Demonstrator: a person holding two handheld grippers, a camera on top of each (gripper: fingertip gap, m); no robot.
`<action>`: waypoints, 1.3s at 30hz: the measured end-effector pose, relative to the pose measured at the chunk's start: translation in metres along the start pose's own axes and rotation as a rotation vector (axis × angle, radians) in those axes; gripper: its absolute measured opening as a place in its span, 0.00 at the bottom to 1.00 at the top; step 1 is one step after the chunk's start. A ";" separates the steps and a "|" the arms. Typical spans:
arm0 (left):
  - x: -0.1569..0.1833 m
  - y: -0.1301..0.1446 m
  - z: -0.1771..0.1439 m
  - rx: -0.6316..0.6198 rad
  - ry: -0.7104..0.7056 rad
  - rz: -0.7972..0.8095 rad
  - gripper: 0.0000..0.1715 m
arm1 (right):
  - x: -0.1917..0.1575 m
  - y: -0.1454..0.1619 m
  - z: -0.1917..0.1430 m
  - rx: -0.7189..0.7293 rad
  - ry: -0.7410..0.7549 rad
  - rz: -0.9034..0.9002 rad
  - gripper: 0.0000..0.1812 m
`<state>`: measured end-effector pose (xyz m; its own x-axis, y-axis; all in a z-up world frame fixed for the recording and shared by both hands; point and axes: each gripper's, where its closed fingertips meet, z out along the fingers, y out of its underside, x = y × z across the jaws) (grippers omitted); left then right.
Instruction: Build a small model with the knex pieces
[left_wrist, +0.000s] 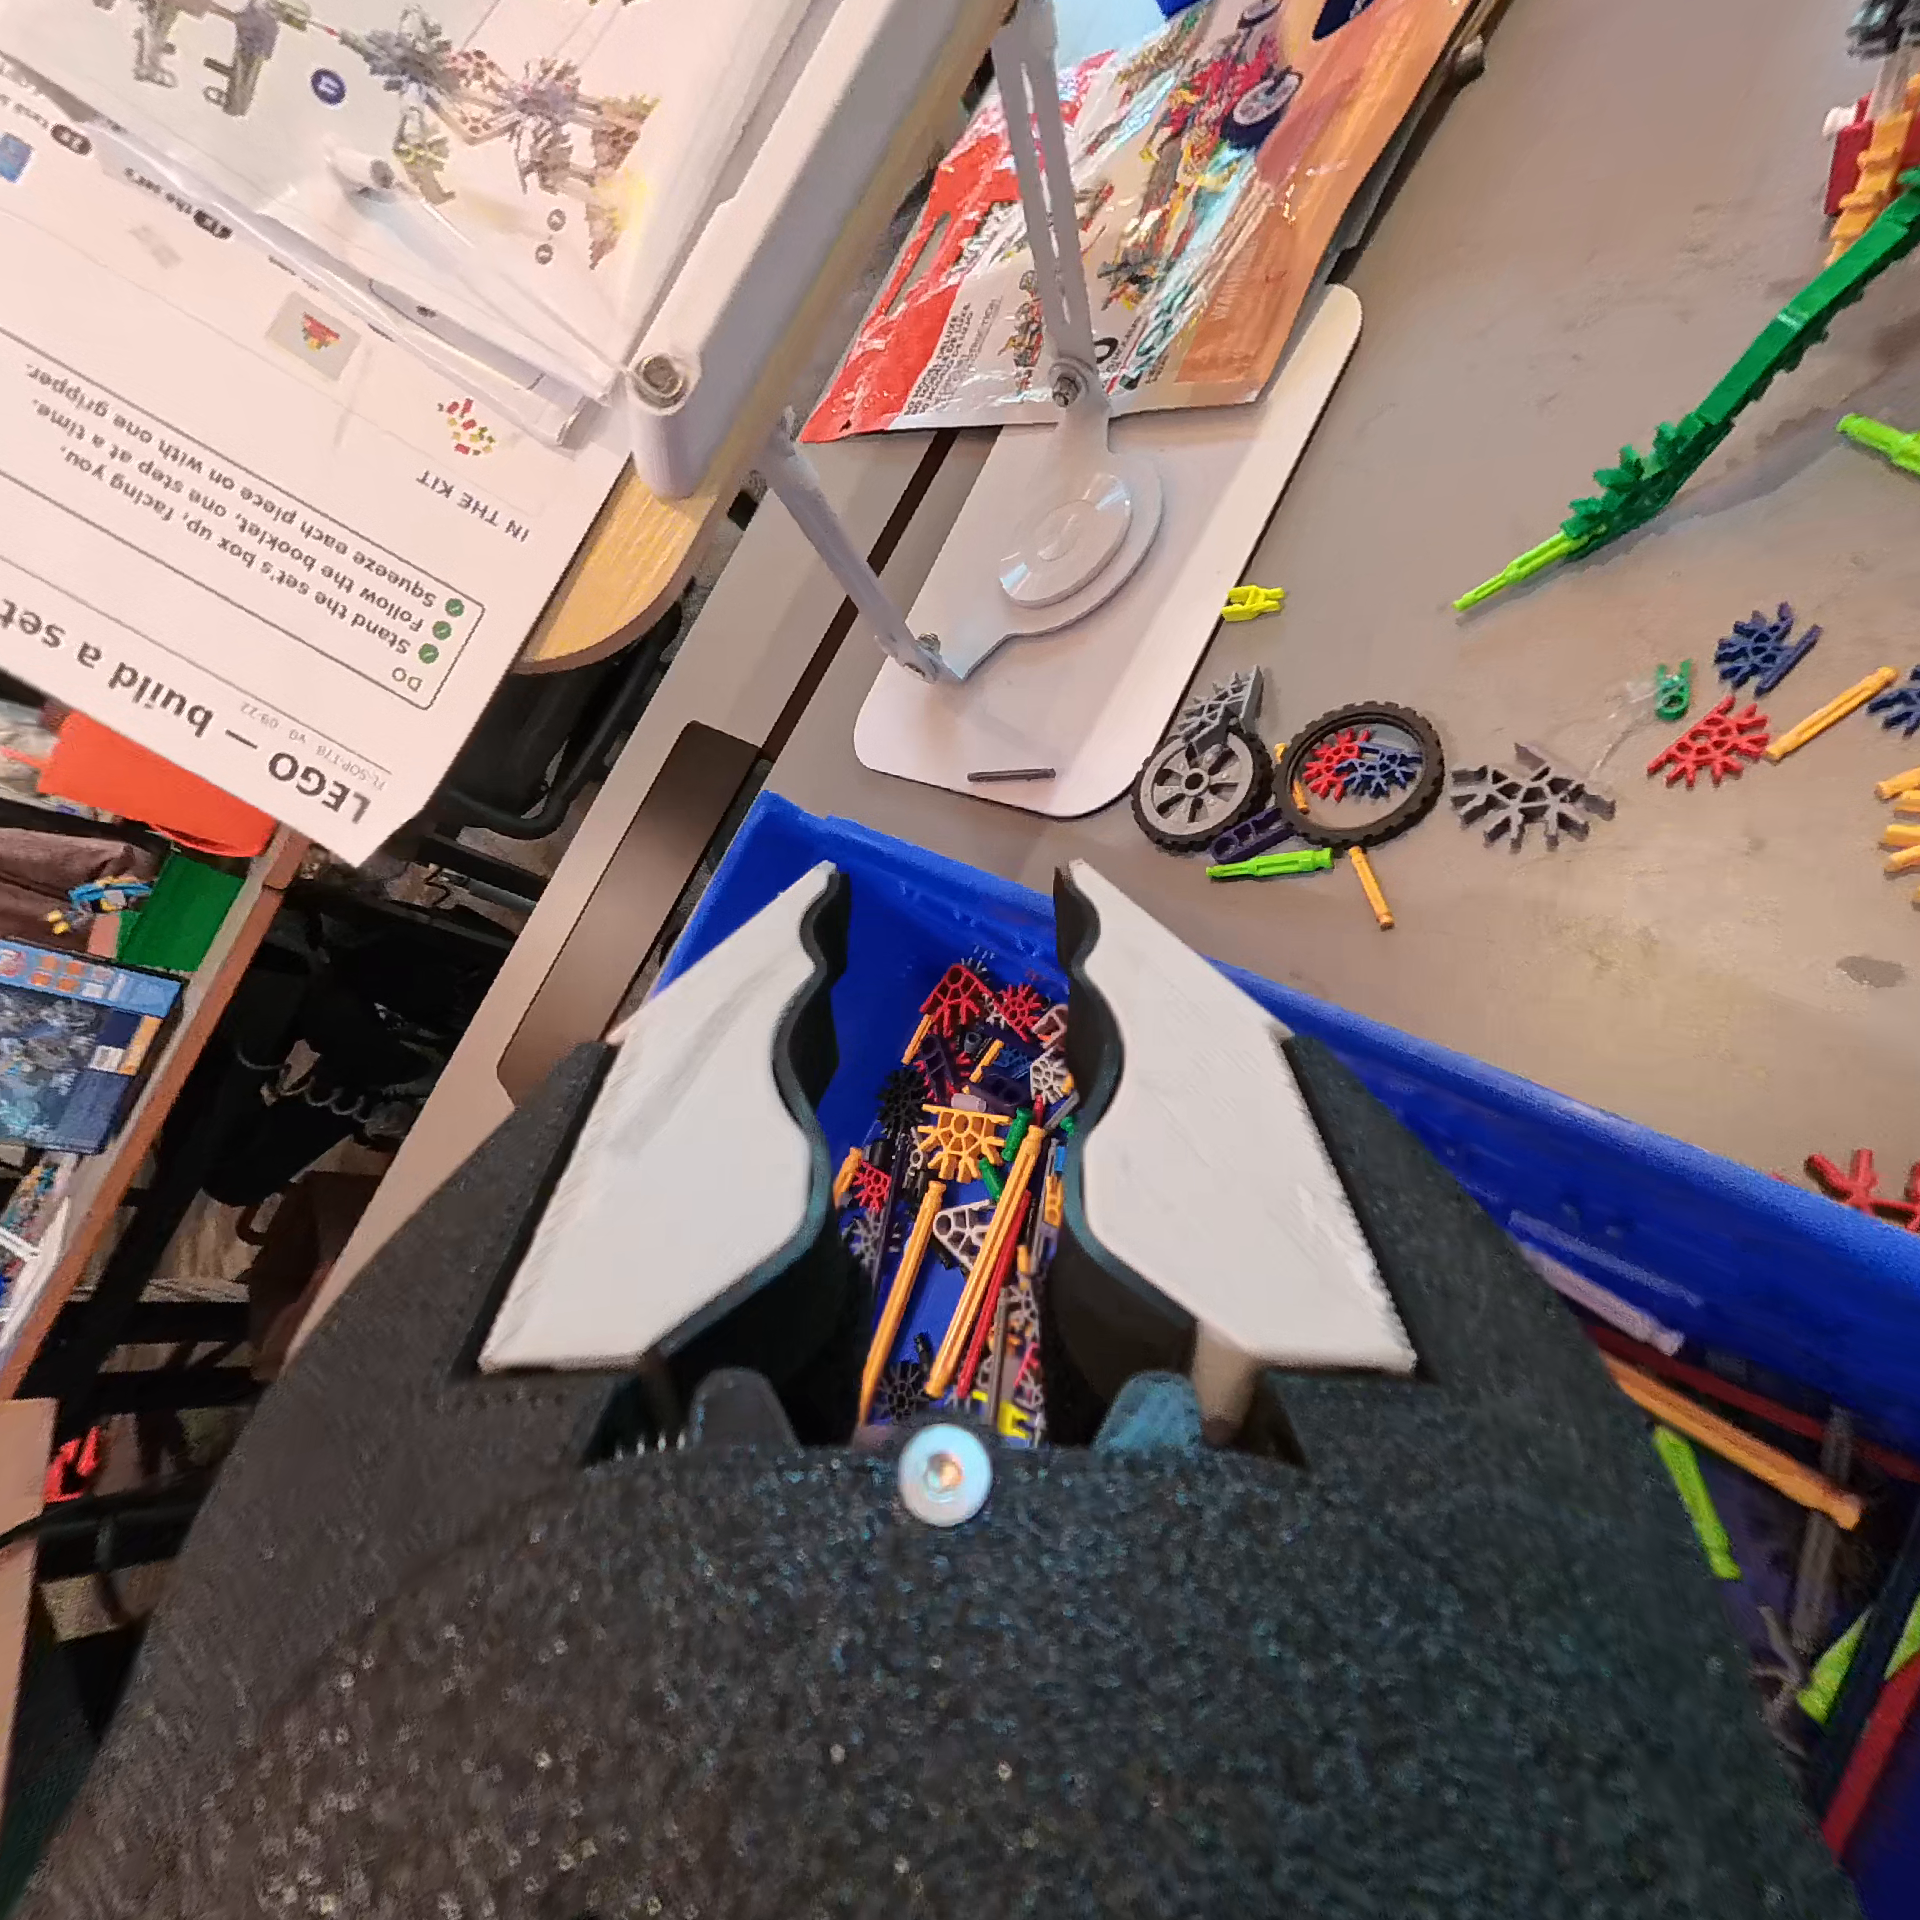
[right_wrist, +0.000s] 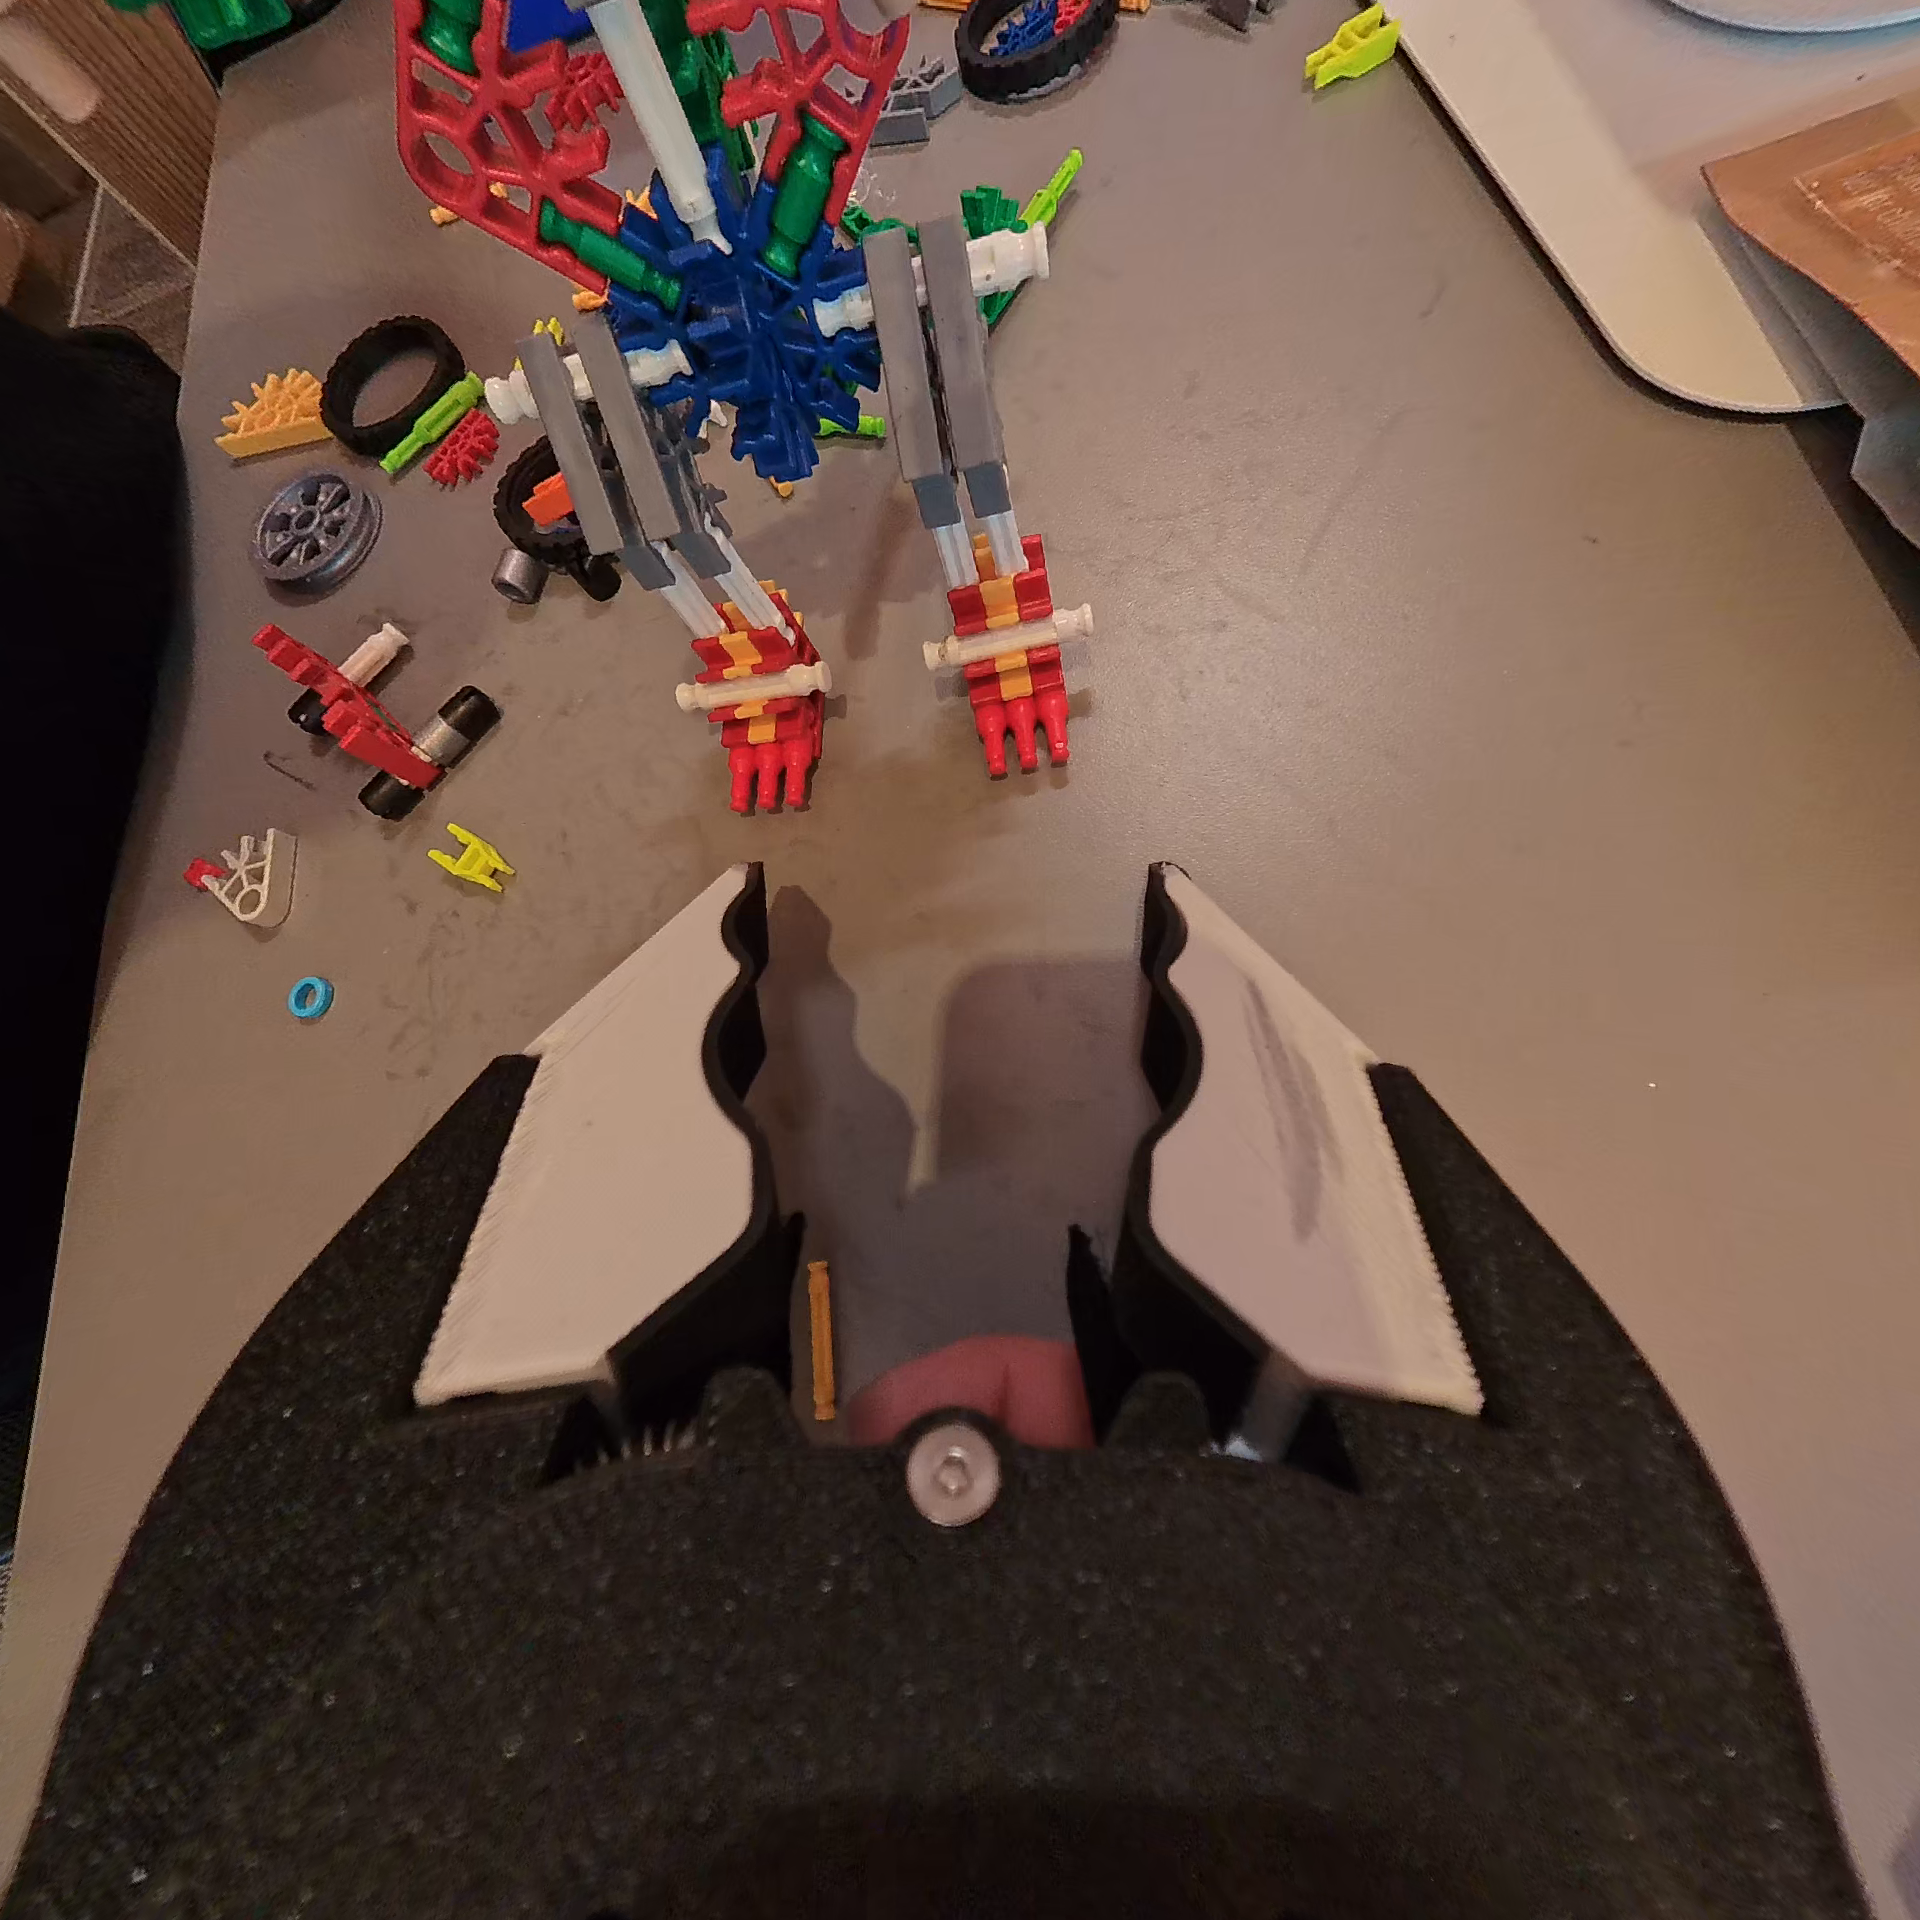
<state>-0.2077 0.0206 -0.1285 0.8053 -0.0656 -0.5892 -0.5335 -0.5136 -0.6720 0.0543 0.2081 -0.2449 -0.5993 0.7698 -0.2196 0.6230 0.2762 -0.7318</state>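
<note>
Black textured housing fills the foreground of the left wrist view, and beyond it the left gripper (left_wrist: 951, 904) has its two pale fingers spread apart with nothing between them. It hangs directly above a blue bin (left_wrist: 1507, 1132), so the gap between the fingers looks straight down onto a jumble of loose rods and connectors (left_wrist: 971, 1174) in yellow, red, black and grey. Ahead of the fingertips, past the bin's far rim, stands the white base of a document stand (left_wrist: 1101, 582); its arm holds printed sheets (left_wrist: 260, 416) up and to the left, likely so they can be read while working. To the right of the tips, on the grey table (left_wrist: 1558, 935), lie two small wheels (left_wrist: 1288, 774), snowflake-shaped connectors and a long green strip (left_wrist: 1704, 416).

Similar black housing fills the near part of the right wrist view, where the right gripper (right_wrist: 956, 894) is likewise spread wide and empty, hovering just above bare tabletop. A short orange rod (right_wrist: 821, 1340) lies on the table under its left finger. Straight ahead, near the tips but apart from them, a built model (right_wrist: 748, 343) stands on two red-and-yellow feet (right_wrist: 883, 686), with grey legs and a blue hub. Left of the fingers are scattered a black tyre (right_wrist: 393, 384), a grey wheel hub (right_wrist: 315, 528), a yellow clip (right_wrist: 473, 858) and a small blue ring (right_wrist: 310, 997).
</note>
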 end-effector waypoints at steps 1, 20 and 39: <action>-0.001 0.000 0.000 0.003 -0.003 -0.009 0.22 | 0.000 0.000 0.000 0.000 0.000 0.000 0.40; 0.008 0.033 -0.035 -0.064 -0.096 -0.112 0.22 | 0.000 0.000 0.000 -0.002 0.005 -0.006 0.40; 0.012 0.068 -0.062 -0.171 -0.091 -0.126 0.21 | 0.000 0.000 0.000 0.000 0.001 -0.001 0.40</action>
<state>-0.2179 -0.0683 -0.1536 0.8318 0.0816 -0.5490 -0.3727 -0.6508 -0.6614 0.0546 0.2082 -0.2449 -0.5996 0.7699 -0.2185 0.6225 0.2770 -0.7320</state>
